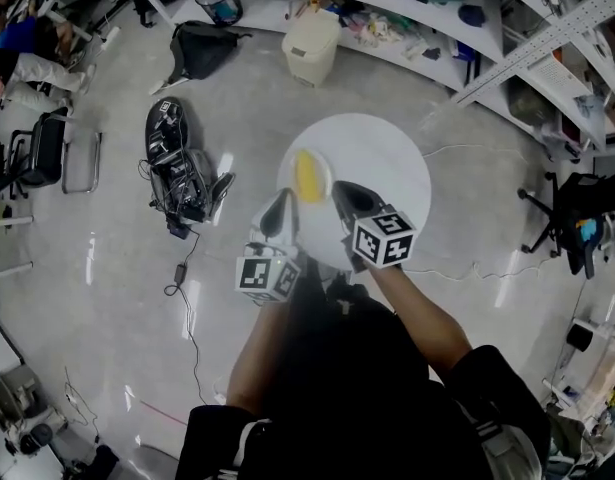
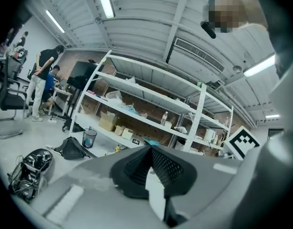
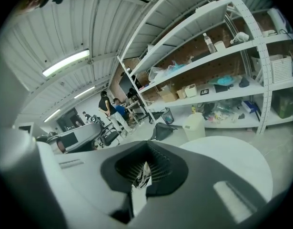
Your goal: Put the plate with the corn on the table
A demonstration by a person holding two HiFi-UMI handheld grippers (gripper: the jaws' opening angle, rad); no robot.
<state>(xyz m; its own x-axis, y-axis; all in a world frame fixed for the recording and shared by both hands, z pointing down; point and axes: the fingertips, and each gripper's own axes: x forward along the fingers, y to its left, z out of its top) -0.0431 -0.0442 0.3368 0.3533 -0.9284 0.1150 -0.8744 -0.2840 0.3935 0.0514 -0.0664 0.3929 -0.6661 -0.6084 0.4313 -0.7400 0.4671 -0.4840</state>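
Note:
A white plate (image 1: 290, 190) carrying a yellow corn cob (image 1: 308, 176) hangs over the left edge of a round white table (image 1: 387, 163). In the head view my left gripper (image 1: 283, 206) grips the plate's near left rim and my right gripper (image 1: 340, 192) grips its near right rim. The left gripper view shows the left gripper (image 2: 153, 174) shut on a thin white strip of rim. Likewise, the right gripper (image 3: 142, 174) is shut on the white rim, with the tabletop (image 3: 232, 161) just beyond. Neither gripper view shows the corn.
On the floor to the left lie black gear with cables (image 1: 177, 163) and a black bag (image 1: 202, 48). A cream bin (image 1: 310, 48) stands beyond the table under curved white shelving (image 1: 417, 18). Chairs stand at far left (image 1: 47, 153) and far right (image 1: 579, 213).

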